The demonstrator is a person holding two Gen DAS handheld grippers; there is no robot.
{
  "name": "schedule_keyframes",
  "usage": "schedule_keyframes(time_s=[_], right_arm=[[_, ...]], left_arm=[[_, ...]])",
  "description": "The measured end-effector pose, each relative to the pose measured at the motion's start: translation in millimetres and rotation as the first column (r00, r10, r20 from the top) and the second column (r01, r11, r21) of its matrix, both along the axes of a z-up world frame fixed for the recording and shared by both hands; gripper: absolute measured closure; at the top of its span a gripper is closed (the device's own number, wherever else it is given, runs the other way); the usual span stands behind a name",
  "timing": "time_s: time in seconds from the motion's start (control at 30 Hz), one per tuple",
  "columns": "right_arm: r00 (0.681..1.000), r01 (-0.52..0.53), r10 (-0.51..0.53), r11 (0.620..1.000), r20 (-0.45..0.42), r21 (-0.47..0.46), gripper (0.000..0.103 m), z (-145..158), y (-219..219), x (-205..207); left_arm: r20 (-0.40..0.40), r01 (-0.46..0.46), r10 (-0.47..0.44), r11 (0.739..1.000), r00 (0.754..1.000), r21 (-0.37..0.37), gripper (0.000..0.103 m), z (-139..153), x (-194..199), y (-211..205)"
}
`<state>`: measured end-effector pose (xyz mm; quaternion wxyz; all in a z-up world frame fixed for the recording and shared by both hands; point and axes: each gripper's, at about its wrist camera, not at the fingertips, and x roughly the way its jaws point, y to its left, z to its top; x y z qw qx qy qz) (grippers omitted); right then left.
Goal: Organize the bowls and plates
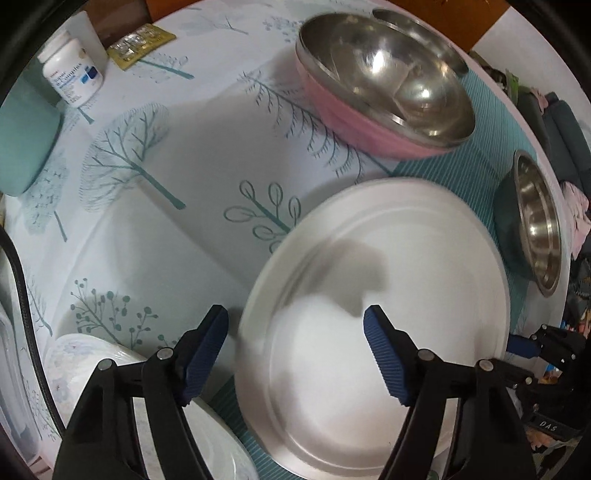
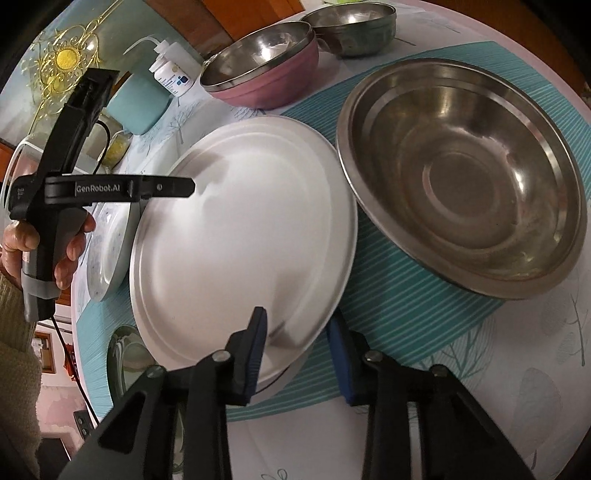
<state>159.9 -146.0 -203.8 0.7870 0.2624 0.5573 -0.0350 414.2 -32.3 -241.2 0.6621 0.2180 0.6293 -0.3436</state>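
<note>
A large steel plate [image 1: 388,332] [image 2: 240,240] lies on a teal striped mat [image 2: 388,306]. My right gripper [image 2: 299,354] straddles its near rim, jaws partly open, one finger above the plate and one beside it. My left gripper [image 1: 295,354] is open over the plate's left rim, its right finger above the plate. A large steel bowl [image 2: 461,177] [image 1: 539,225] sits right of the plate. A pink bowl with a steel bowl nested inside [image 1: 384,81] [image 2: 266,62] stands farther back. A floral plate [image 1: 92,369] [image 2: 107,251] lies left of the steel plate.
A white pill bottle [image 1: 72,70], a teal box [image 1: 26,147] and a yellow foil packet [image 1: 140,44] sit at the table's far left. Another steel bowl [image 2: 354,26] stands at the back. A dish [image 2: 125,354] lies partly under the steel plate's edge.
</note>
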Motion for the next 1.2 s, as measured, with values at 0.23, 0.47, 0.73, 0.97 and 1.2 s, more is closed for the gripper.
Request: schedule_keyframes(time_s=[0.23,0.47,0.73,0.97,1.2], right_arm=[[1.0,0.015,-0.015,1.0,0.005,0.0,0.073,0,-1,0],[1.0,0.01,-0.01,1.0,0.001,-0.008,0.074,4,-2,-3],[0.998,-0.04,0.04,0.999,0.045,0.003,0.076,21,0,-8],[0.994,-0.074,0.072,0.997,0.077,0.012,0.08,38,-2,-22],[0.987,-0.099,0.099,0.995,0.126,-0.005,0.08,71,-18,-49]], left_arm=[[0.021,0.045,-0.045,0.999,0.999,0.025,0.045,2,-12,-1],[0.034,0.026,-0.027,0.999,0.999,0.036,0.056,7,-22,-1],[0.071,-0.012,0.009,0.999,0.997,0.033,0.056,51,-36,11],[0.118,-0.044,0.041,0.999,0.992,0.025,0.056,92,-64,23],[0.14,-0.08,0.076,0.997,0.987,0.024,0.056,127,-104,22]])
